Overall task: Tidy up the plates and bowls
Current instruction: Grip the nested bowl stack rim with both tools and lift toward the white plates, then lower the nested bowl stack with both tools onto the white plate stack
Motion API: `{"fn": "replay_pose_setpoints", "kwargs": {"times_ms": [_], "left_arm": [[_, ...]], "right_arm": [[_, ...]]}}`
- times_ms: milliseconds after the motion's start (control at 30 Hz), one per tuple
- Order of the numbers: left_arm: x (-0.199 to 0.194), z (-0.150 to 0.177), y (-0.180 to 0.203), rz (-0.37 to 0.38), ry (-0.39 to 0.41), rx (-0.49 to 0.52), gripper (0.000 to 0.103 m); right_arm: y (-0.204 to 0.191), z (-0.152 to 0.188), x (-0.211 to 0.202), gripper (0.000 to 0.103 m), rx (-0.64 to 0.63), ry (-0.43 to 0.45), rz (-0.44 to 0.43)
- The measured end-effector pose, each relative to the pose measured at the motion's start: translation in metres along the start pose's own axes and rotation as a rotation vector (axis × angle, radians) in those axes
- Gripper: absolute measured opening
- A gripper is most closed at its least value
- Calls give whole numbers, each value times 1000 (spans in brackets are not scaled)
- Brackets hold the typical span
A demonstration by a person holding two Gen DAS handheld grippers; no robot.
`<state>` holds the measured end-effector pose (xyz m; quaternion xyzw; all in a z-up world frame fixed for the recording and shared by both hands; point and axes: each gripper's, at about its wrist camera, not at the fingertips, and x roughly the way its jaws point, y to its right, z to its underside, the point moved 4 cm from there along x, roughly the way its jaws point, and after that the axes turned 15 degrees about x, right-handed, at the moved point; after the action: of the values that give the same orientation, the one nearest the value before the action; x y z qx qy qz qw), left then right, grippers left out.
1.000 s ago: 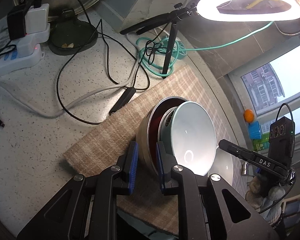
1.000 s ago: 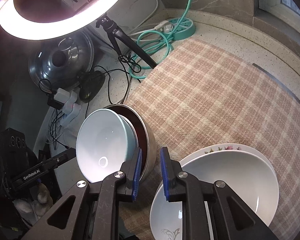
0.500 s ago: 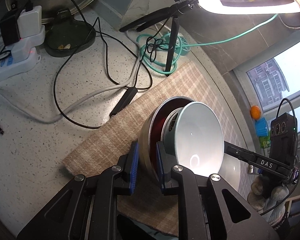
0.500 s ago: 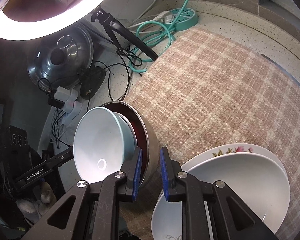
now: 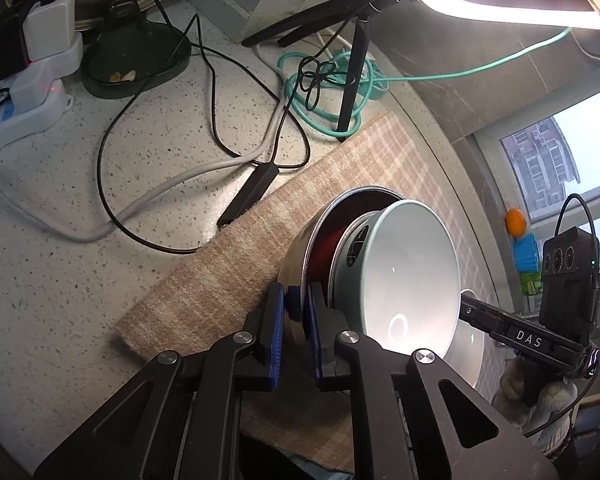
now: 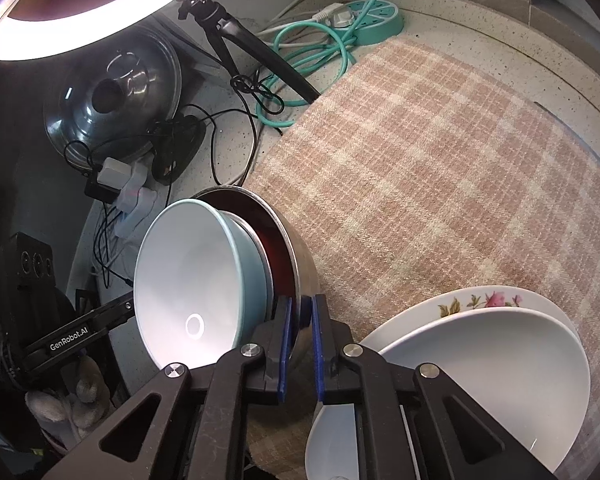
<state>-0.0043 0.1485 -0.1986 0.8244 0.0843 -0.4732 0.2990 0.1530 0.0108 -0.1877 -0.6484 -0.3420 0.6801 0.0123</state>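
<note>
A steel bowl with a dark red inside [image 5: 300, 252] holds a pale teal bowl [image 5: 412, 276] nested in it. Both are tilted on edge above the plaid mat [image 5: 228, 272]. My left gripper [image 5: 296, 312] is shut on the steel bowl's rim. My right gripper [image 6: 300, 320] is shut on the same steel bowl [image 6: 300, 256] at the opposite rim, with the teal bowl [image 6: 188, 284] to its left. A white bowl [image 6: 484, 368] sits on a floral plate [image 6: 496, 300] at the lower right of the right wrist view.
Black and grey cables [image 5: 204, 128], a white power strip [image 5: 20, 116] and a dark dish [image 5: 136, 60] lie on the speckled counter. A ring light on a tripod [image 5: 352, 76] stands by a coiled teal cord [image 6: 324, 48]. A metal lid [image 6: 112, 92] leans at the back.
Both grippers have closed tighter on the steel bowl's rim. The two nested bowls have tipped a little further on edge and risen slightly.
</note>
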Motion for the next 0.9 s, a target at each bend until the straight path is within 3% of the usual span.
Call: {"fn": "replay_pose_setpoints", "kwargs": {"times_ms": [400, 900], "left_arm": [[-4, -2, 6, -49, 3, 40, 9], [-17, -8, 16, -46, 22, 71, 9]], "right_arm": [[-5, 3, 1, 9, 8, 6, 59], [-7, 6, -18, 9, 36, 30, 27]]}}
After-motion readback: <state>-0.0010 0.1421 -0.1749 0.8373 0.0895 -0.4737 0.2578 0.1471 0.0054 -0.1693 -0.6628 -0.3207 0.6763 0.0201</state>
